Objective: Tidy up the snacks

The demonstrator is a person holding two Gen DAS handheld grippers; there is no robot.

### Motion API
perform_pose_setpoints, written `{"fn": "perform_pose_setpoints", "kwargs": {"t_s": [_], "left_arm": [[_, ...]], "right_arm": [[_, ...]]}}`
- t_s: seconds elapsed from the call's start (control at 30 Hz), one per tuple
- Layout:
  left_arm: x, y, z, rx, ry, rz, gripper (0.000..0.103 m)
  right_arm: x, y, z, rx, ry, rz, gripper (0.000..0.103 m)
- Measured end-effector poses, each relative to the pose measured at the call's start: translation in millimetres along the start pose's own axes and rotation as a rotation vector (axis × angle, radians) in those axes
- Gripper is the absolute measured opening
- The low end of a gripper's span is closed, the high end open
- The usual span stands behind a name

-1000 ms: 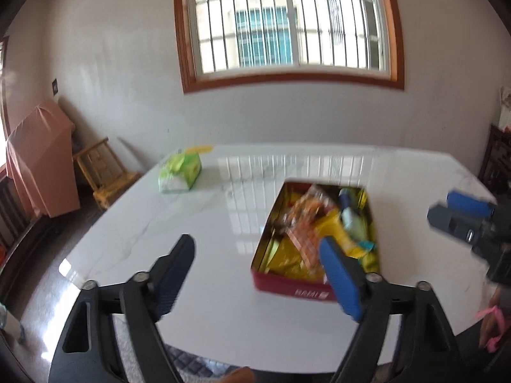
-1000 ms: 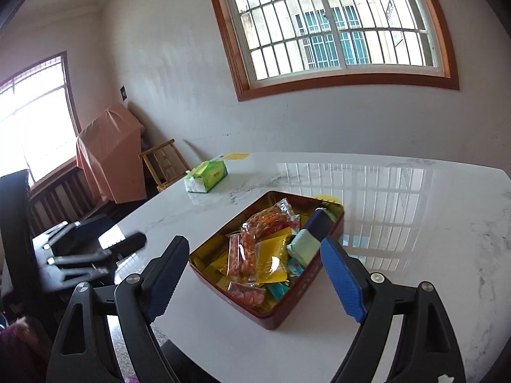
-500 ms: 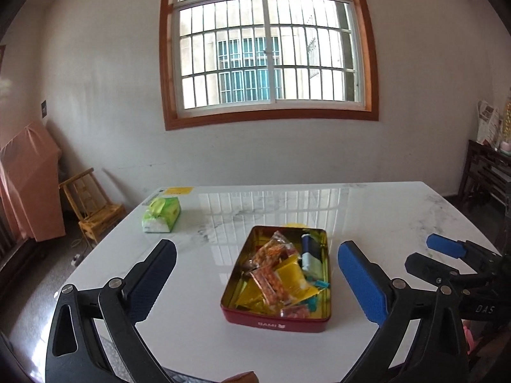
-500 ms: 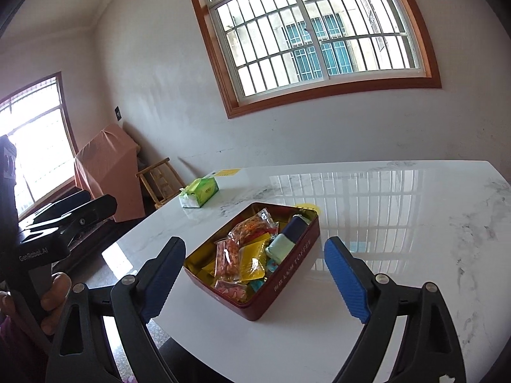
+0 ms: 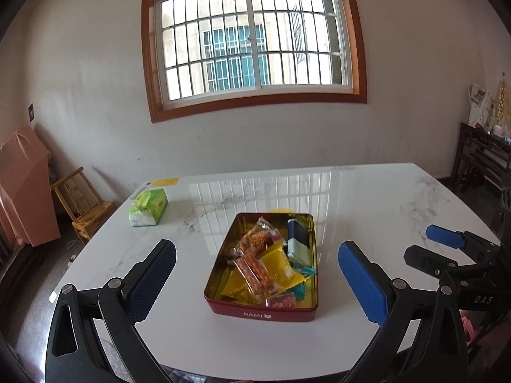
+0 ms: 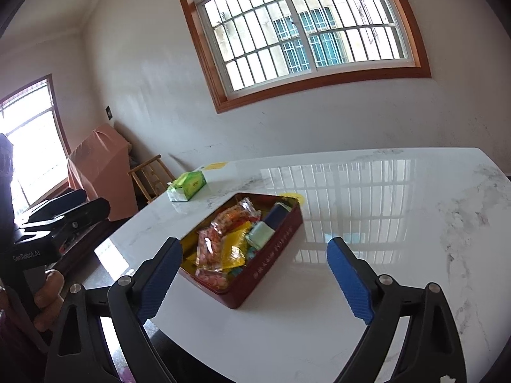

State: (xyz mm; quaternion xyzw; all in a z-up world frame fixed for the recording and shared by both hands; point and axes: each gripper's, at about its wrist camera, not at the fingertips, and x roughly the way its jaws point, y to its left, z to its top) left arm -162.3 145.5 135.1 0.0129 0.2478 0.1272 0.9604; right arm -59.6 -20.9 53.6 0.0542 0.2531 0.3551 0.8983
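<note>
A red tin [image 5: 262, 312] with a gold inside stands on the white marble table [image 5: 367, 198]. It holds several snack packets: orange ones [image 5: 255, 268], a yellow one [image 5: 278, 263] and a dark blue and pale green box [image 5: 297, 239]. My left gripper [image 5: 257, 244] hovers in front of the tin, open wide, nothing between its fingers. In the right wrist view the tin [image 6: 271, 255] lies ahead and to the left. My right gripper [image 6: 254, 241] is open, its jaws still opening, nothing between them. Each gripper shows at the edge of the other's view.
A green tissue pack [image 5: 148, 207] and a yellow note [image 5: 164, 182] lie at the table's far left. A wooden chair [image 5: 83, 204] and a pink covered object [image 5: 22, 185] stand left of the table, a dark cabinet [image 5: 479, 159] right. A hand [image 6: 48, 290] holds the left gripper.
Both grippers have drawn back from the tin, which now looks smaller and farther off. The left view has risen and levelled. Both pairs of jaws have spread wider.
</note>
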Motion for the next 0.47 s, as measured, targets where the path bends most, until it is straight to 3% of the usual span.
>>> {"fn": "perform_pose_setpoints", "kwargs": {"t_s": [0.2, 0.33, 0.47], "left_arm": [[15.4, -9.2, -6.4, 0.004, 0.042, -0.017, 0.103], [23.6, -17.2, -12.2, 0.003, 0.045, 0.031, 0.103], [35.7, -19.4, -14.1, -0.019, 0.088, 0.064, 0.103]], "right_arm": [[4.1, -50.8, -8.5, 0.014, 0.035, -0.106, 0.093], [16.1, -126.2, -12.3, 0.079, 0.116, -0.267, 0.093], [32.4, -217.3, -18.8, 0.188, 0.264, -0.418, 0.093]]}}
